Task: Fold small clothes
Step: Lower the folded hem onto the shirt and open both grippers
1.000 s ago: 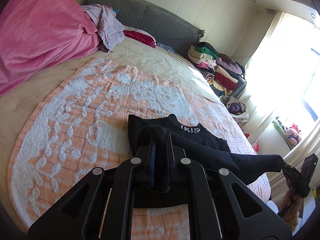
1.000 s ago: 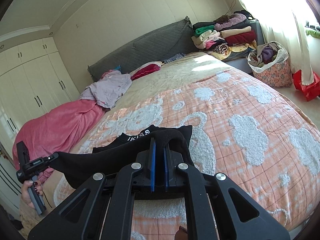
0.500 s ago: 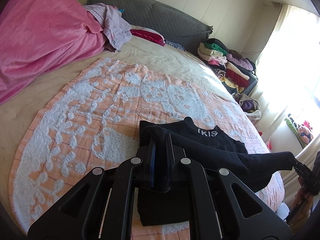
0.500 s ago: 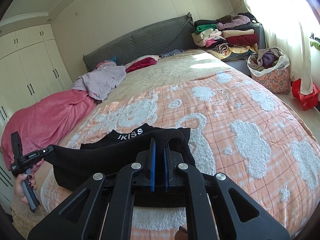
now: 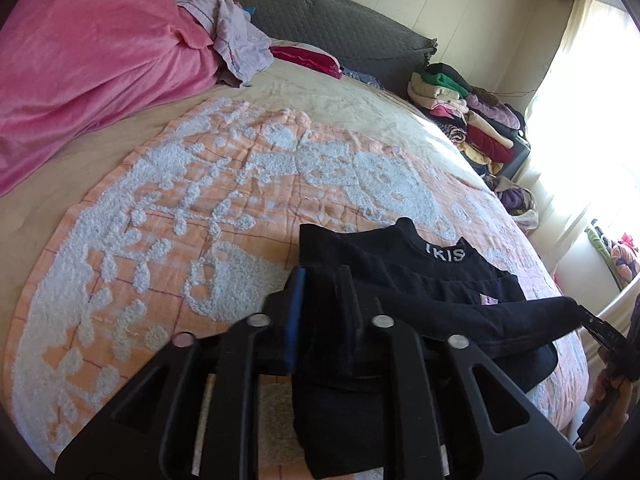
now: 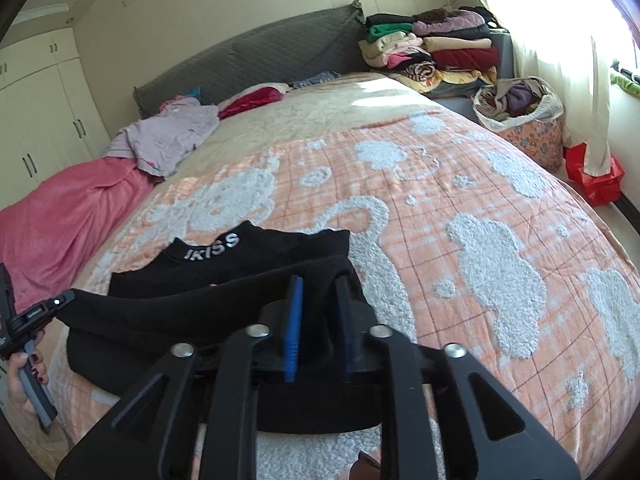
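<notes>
A black top (image 5: 400, 276) with "IKISS" on its collar lies on the orange-and-white blanket (image 5: 200, 200), its near edge folded over toward the collar. My left gripper (image 5: 322, 280) sits low over the fold's left end. Its jaws are opening, and black cloth lies loose between them. My right gripper (image 6: 318, 284) is at the fold's right end of the top (image 6: 240, 276). Its jaws are opening too, with cloth in the gap. Each gripper shows in the other's view, the right gripper (image 5: 600, 326) and the left gripper (image 6: 44, 312), held by a hand (image 6: 22, 376).
A pink blanket (image 5: 80, 60) and a lilac garment (image 5: 236, 44) lie by the grey headboard (image 5: 340, 28). Stacked folded clothes (image 6: 432, 52), a flowered basket (image 6: 524, 120) and a red bag (image 6: 596, 176) stand beside the bed. White wardrobes (image 6: 40, 100) line the left wall.
Both grippers have sunk toward the bed, laying the lifted black edge down over the top. Their jaws, shut on the cloth before, now stand apart.
</notes>
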The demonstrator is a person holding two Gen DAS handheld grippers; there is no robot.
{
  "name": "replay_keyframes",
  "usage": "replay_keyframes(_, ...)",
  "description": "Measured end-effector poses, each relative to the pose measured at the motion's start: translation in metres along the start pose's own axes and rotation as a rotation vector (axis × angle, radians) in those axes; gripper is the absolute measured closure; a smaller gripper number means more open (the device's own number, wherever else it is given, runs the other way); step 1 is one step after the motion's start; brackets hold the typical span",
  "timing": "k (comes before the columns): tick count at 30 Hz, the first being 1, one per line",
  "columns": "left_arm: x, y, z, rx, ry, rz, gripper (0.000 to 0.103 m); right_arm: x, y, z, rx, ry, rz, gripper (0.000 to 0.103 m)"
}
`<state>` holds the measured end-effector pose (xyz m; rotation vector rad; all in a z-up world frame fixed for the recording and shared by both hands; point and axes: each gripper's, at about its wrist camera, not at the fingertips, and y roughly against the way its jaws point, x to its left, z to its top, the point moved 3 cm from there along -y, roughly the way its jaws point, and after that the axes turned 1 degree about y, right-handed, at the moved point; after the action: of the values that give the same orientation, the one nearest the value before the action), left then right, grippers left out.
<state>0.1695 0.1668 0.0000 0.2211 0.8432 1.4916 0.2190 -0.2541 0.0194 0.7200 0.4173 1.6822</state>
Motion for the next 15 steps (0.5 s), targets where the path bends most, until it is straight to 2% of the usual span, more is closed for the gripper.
replay_keyframes(1,0.001,0.002,0.000,-0.005,0.000,0.005,0.088,-0.002,0.000,-0.001,-0.007,-0.011,-0.001,0.050)
replay_keyframes(5,0.004,0.017,0.002,-0.039,-0.008,0.014,0.083,0.000,0.008,-0.007,-0.025,-0.005,-0.004,0.050)
replay_keyframes(12,-0.022,0.040,-0.012,-0.079,-0.112,0.003,0.083,0.031,0.023,-0.018,-0.038,0.109,0.044,0.050)
replay_keyframes(15,-0.038,0.041,-0.023,-0.046,-0.158,-0.031,0.083,0.045,0.019,-0.026,-0.004,0.167,0.070,0.054)
